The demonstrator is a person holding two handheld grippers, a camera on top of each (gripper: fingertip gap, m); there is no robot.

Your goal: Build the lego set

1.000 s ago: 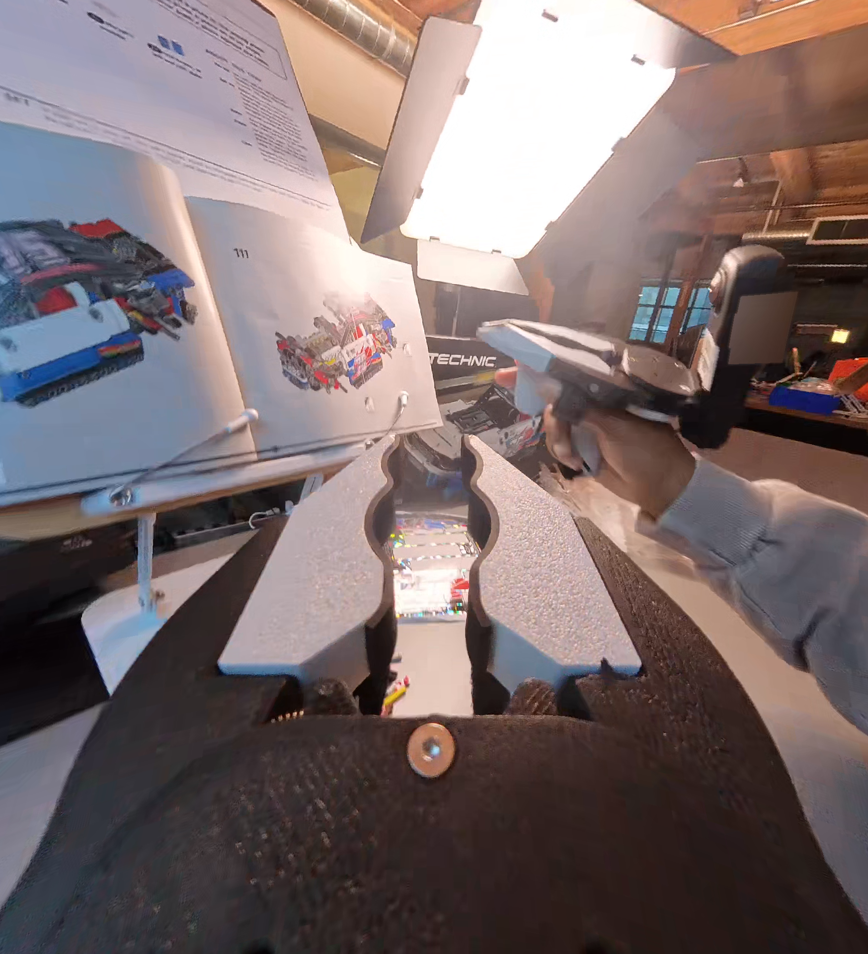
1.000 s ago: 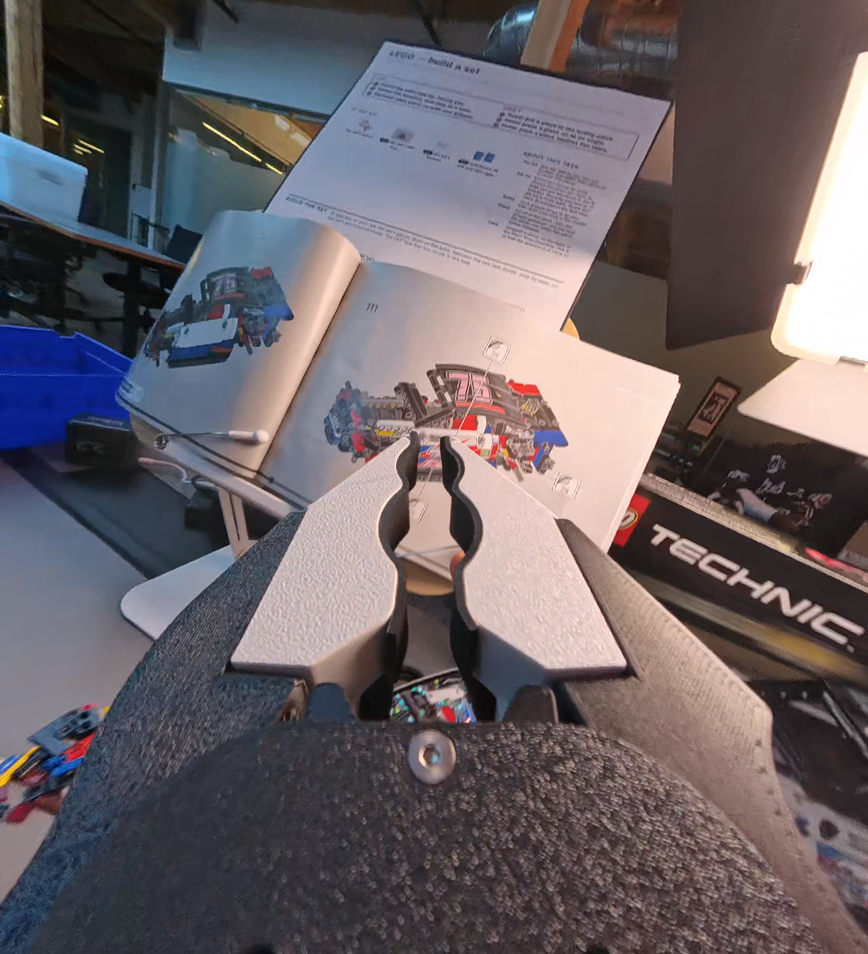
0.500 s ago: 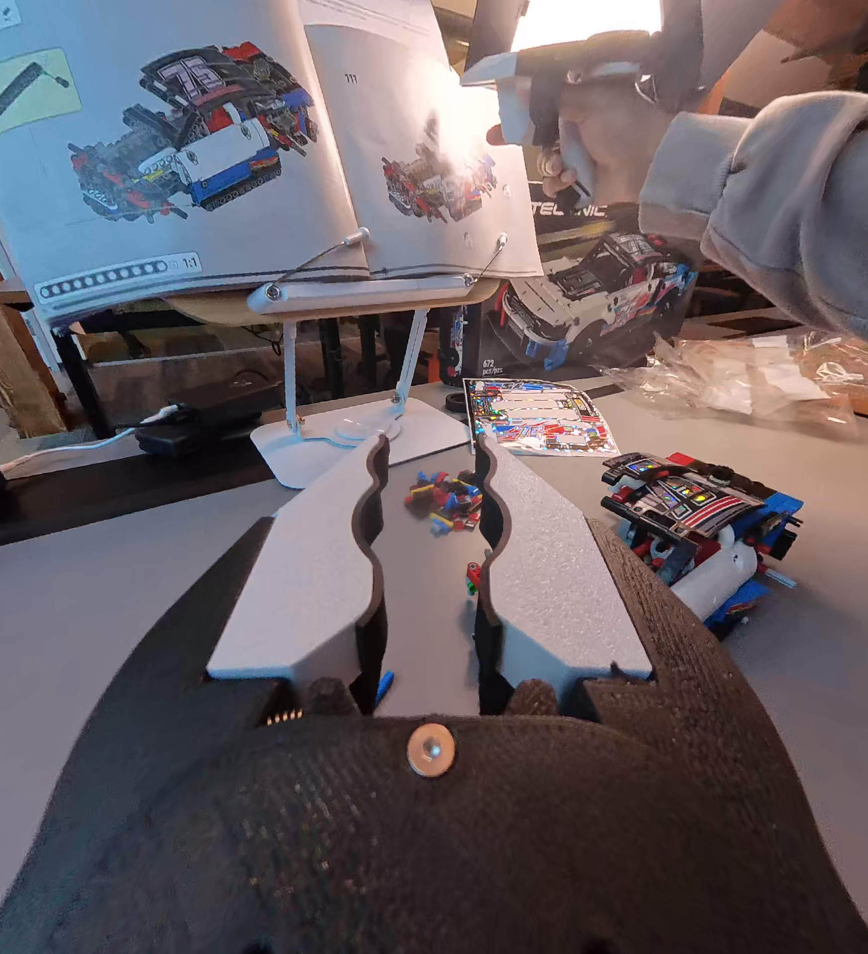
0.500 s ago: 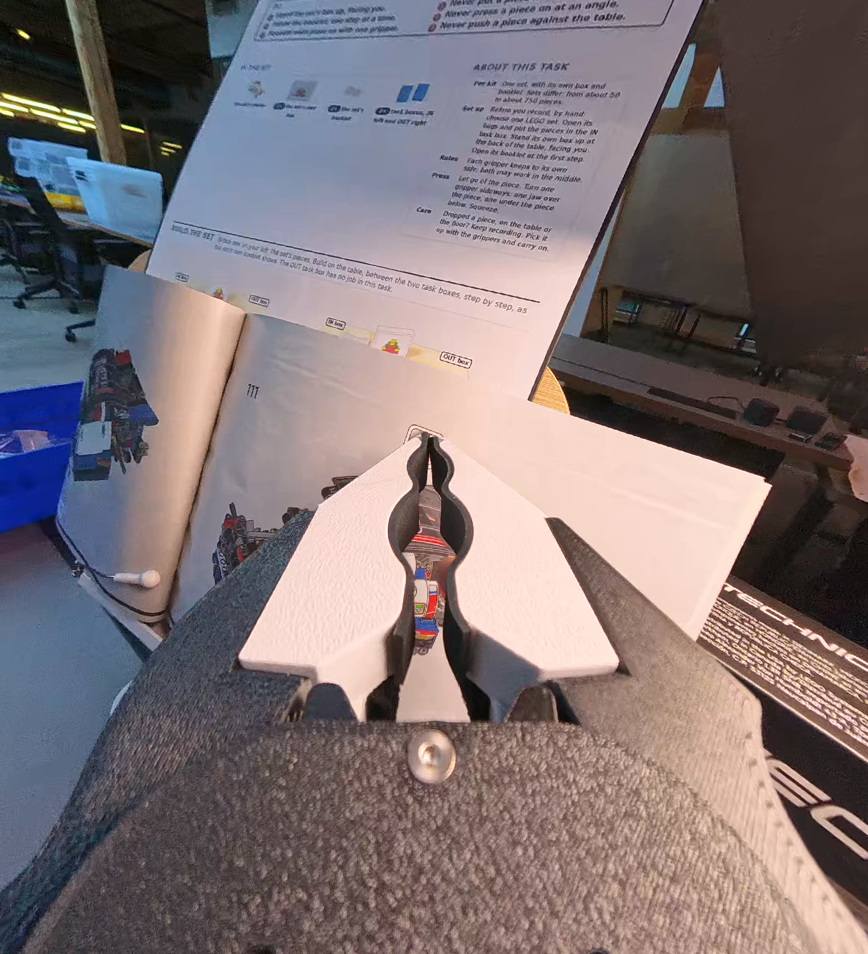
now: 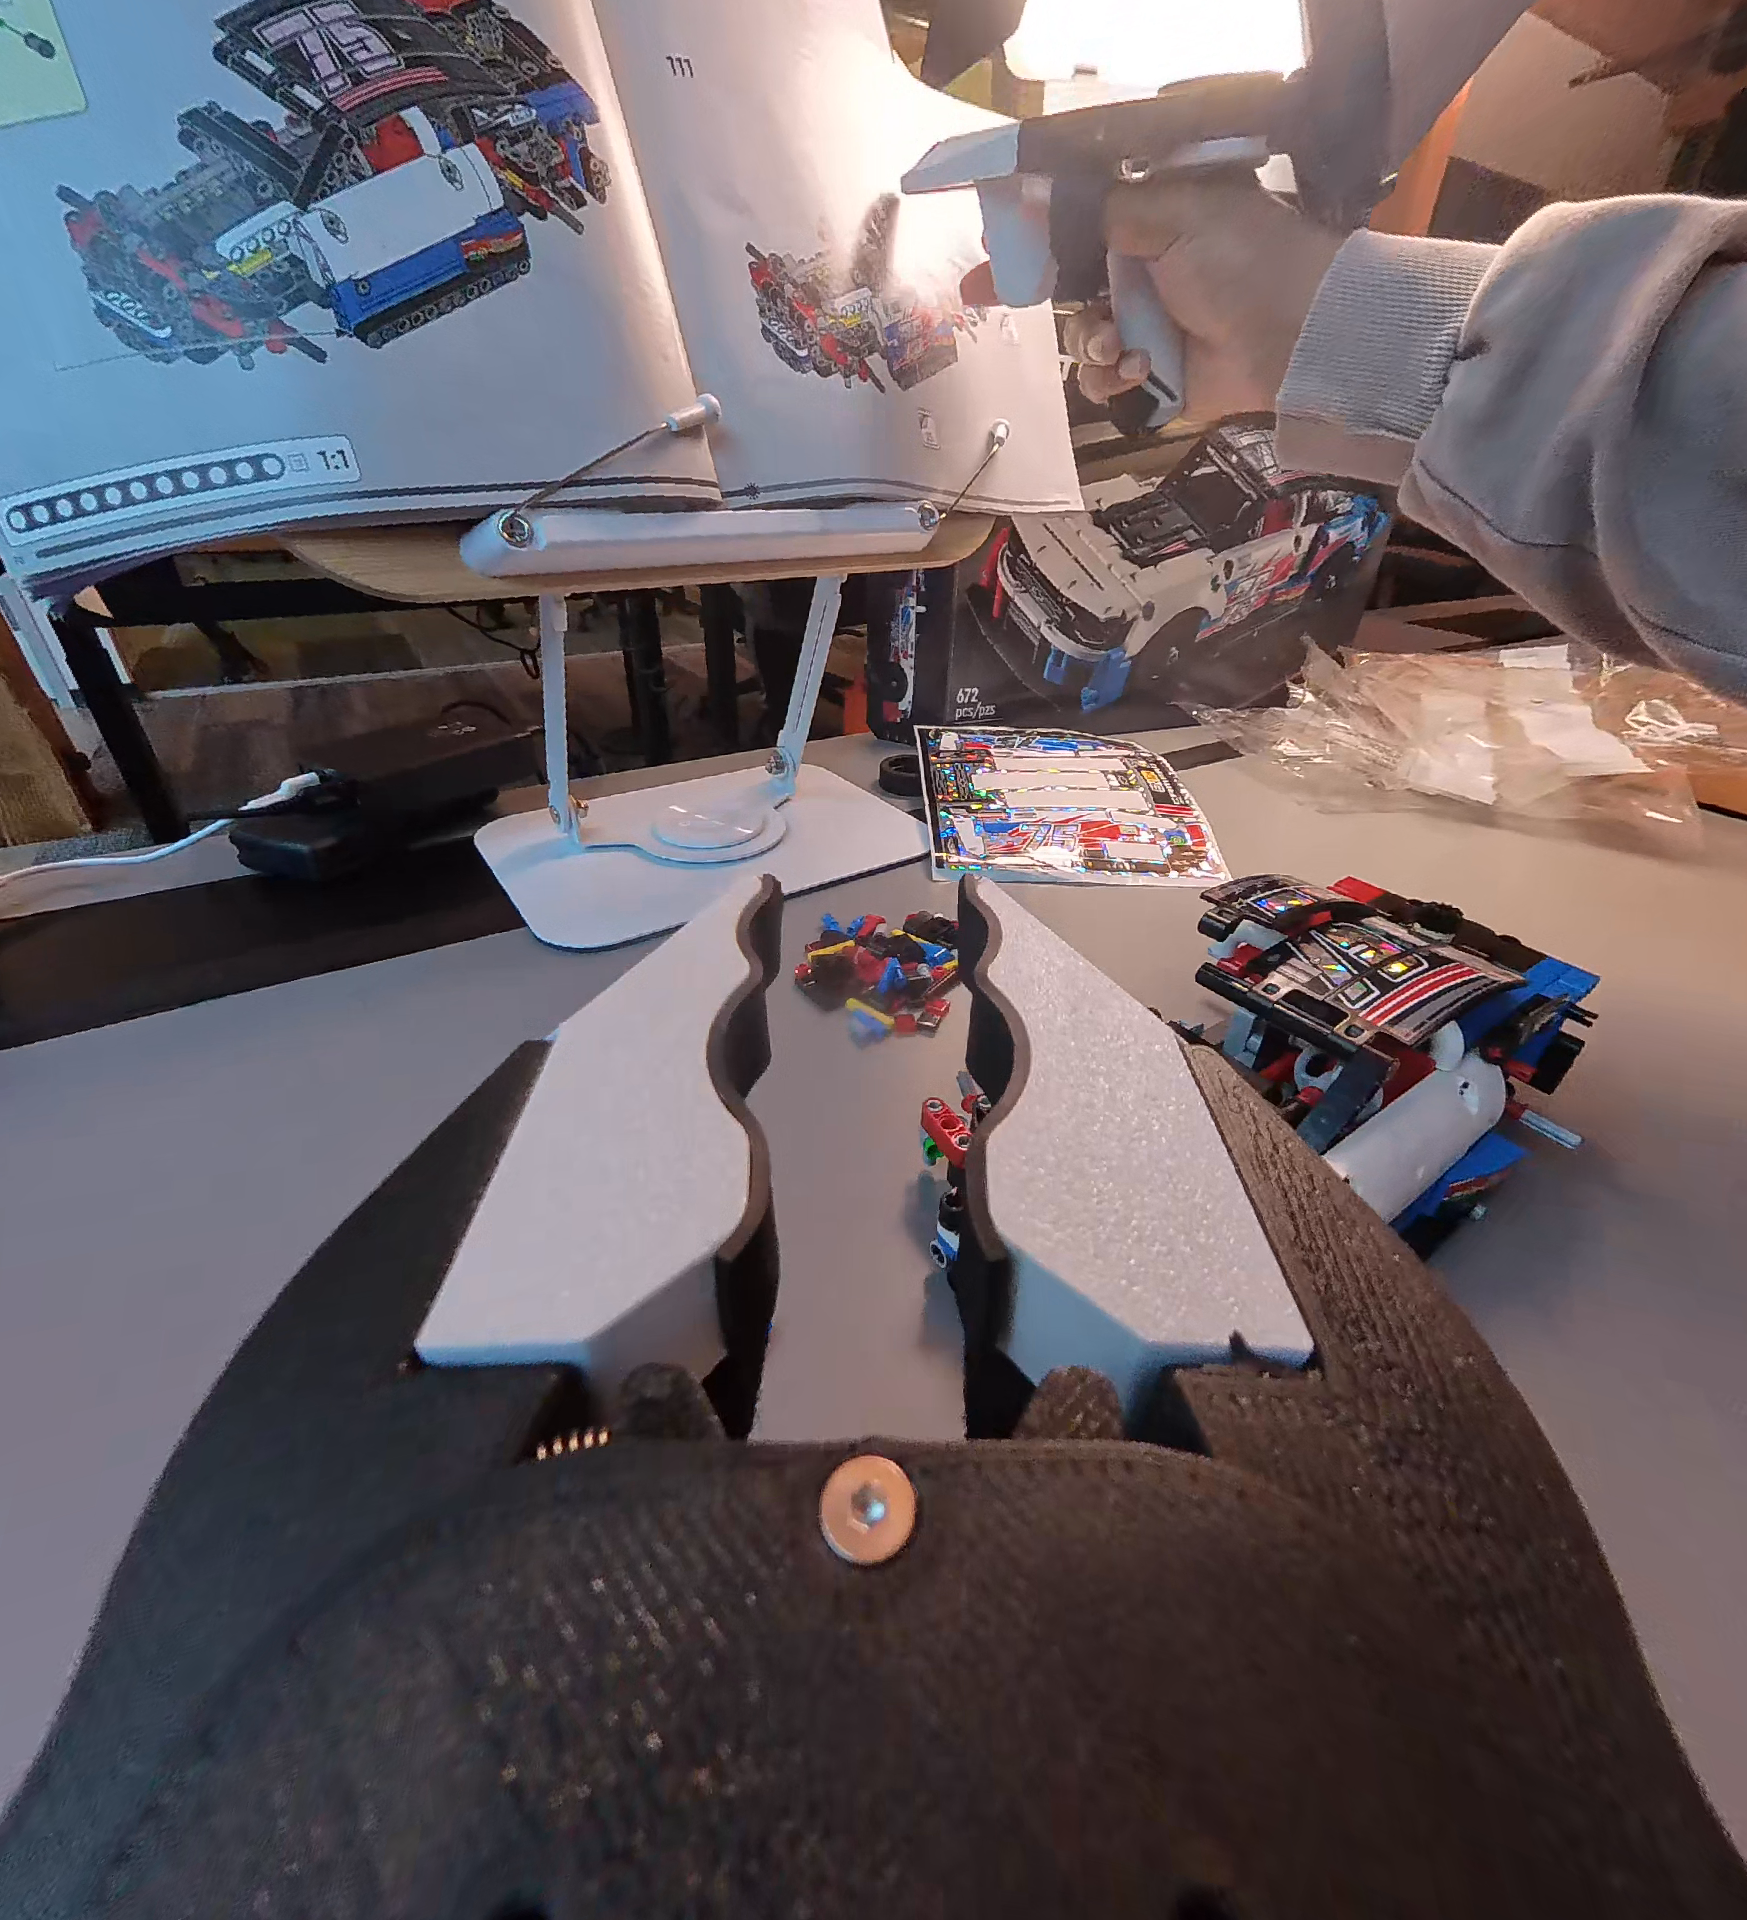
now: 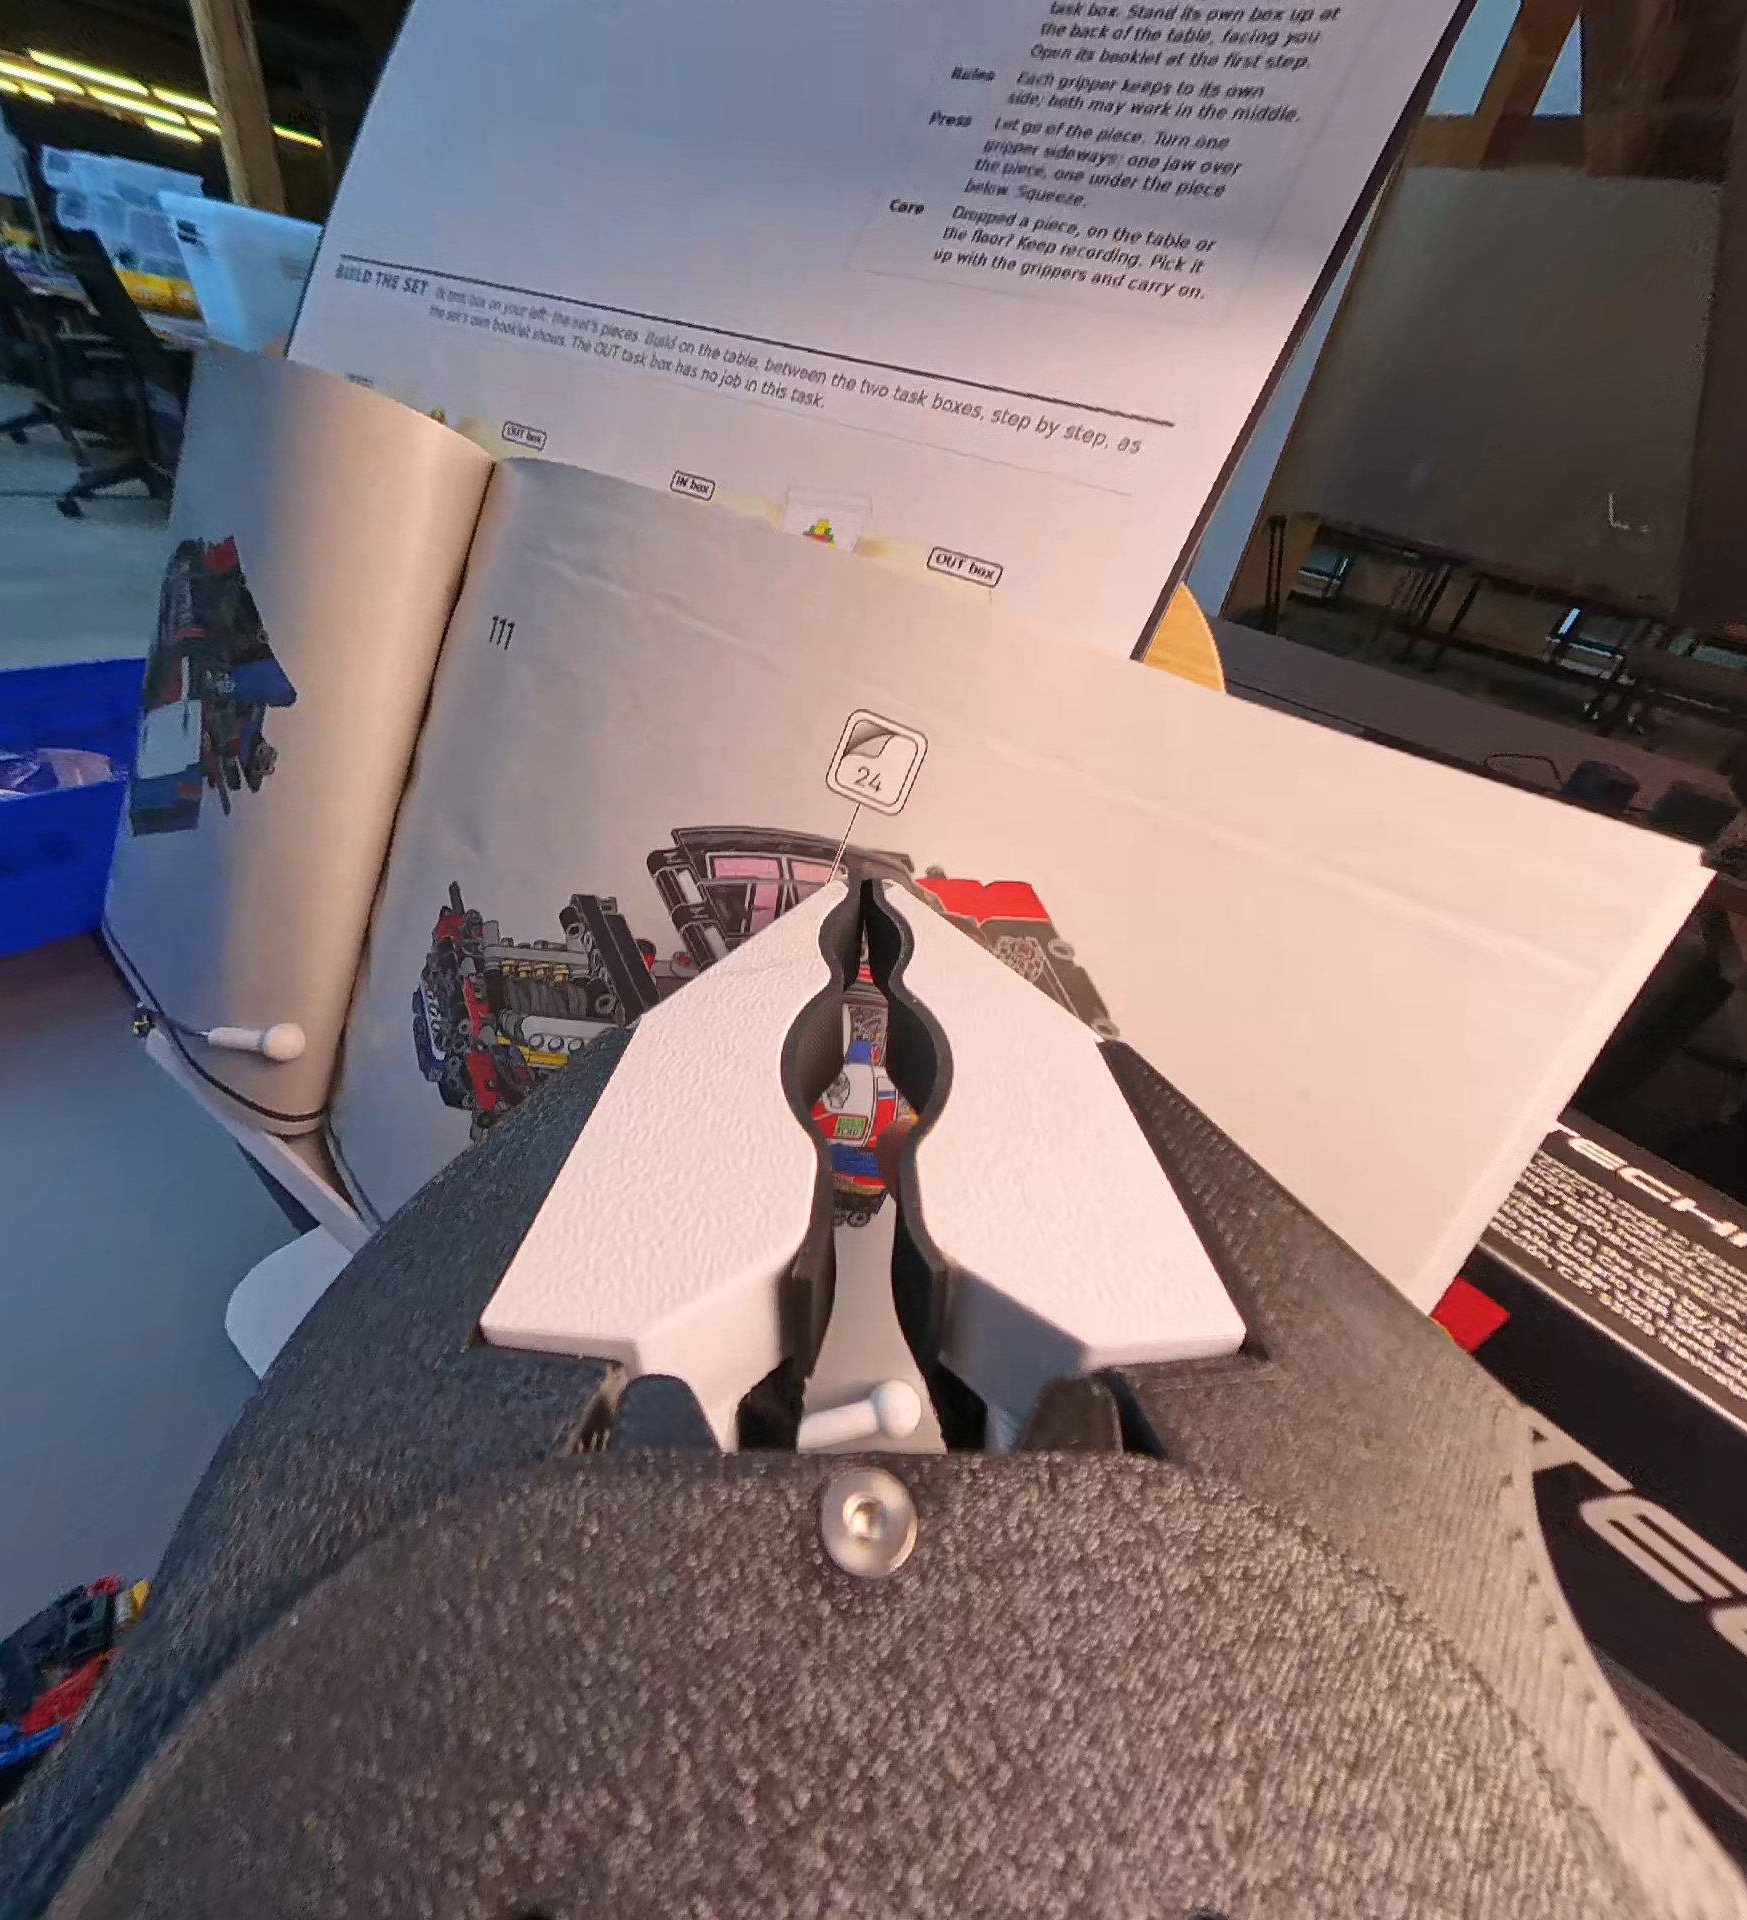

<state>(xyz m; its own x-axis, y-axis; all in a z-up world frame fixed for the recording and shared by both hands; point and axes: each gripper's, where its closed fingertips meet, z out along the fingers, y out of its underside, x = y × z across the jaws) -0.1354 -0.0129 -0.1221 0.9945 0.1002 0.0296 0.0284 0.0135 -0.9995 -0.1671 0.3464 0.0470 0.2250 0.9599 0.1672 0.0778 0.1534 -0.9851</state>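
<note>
My left gripper [image 5: 866,904] is open and empty, low over the grey table [image 5: 225,1195], pointing at a pile of small loose pieces [image 5: 879,977]. A small red and black sub-assembly [image 5: 947,1132] lies beside its right finger. The partly built car [image 5: 1388,1029] lies on the table to the right. My right gripper [image 6: 864,888] is shut, its tips against the right-hand page of the open booklet [image 6: 640,748]. It also shows in the left wrist view [image 5: 926,171], held up at the booklet [image 5: 381,260] by a hand in a grey sleeve.
The booklet rests on a white stand [image 5: 640,862]. A sticker sheet [image 5: 1066,805], the set's box [image 5: 1160,592] and empty plastic bags [image 5: 1471,748] lie behind the car. A printed sheet [image 6: 848,208] stands behind the booklet. A blue bin [image 6: 7,831] is at the far left. About 40 centimeters separates my left fingertips from my right.
My left gripper tilted down from the booklet toward the table and moved closer to the loose pieces. My right gripper closed from slightly open and moved up against the booklet's right page.
</note>
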